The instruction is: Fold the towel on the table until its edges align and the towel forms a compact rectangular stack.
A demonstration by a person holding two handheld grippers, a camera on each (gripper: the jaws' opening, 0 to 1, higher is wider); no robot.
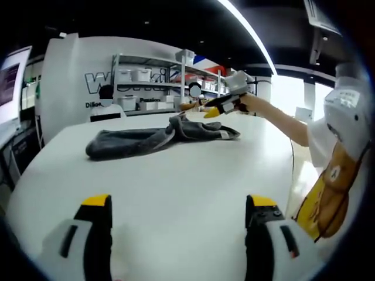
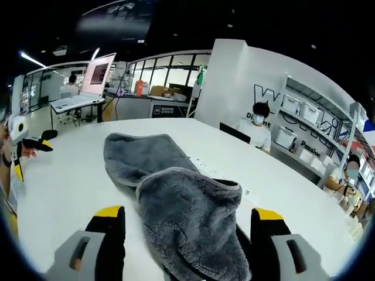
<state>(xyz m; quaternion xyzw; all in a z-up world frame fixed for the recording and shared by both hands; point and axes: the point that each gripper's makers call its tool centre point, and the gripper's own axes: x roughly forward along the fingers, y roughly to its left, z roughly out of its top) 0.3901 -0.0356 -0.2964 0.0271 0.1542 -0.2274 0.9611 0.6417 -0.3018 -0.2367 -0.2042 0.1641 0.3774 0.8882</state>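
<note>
Left gripper view: open office or lab, shelves with white bins (image 1: 140,75) against a white wall with large cut-off lettering, unreadable beyond a "W". White table (image 1: 176,187) holds the grey towel (image 1: 155,137), crumpled in a long heap at the far side. Left gripper (image 1: 179,219) hovers low, jaws spread, nothing between them. Right gripper (image 1: 225,104) sits at the towel's far end; grip state can't be told here. Right gripper view: same table (image 2: 64,175), laptop (image 2: 88,88) on a desk behind, wall text partly blocked by a seated person. Right gripper (image 2: 187,228) jaws wide apart, towel (image 2: 176,199) lying between them, unclamped. Looks soft, light, floppy fleece; likely best pinched at the hemmed corners.
</note>
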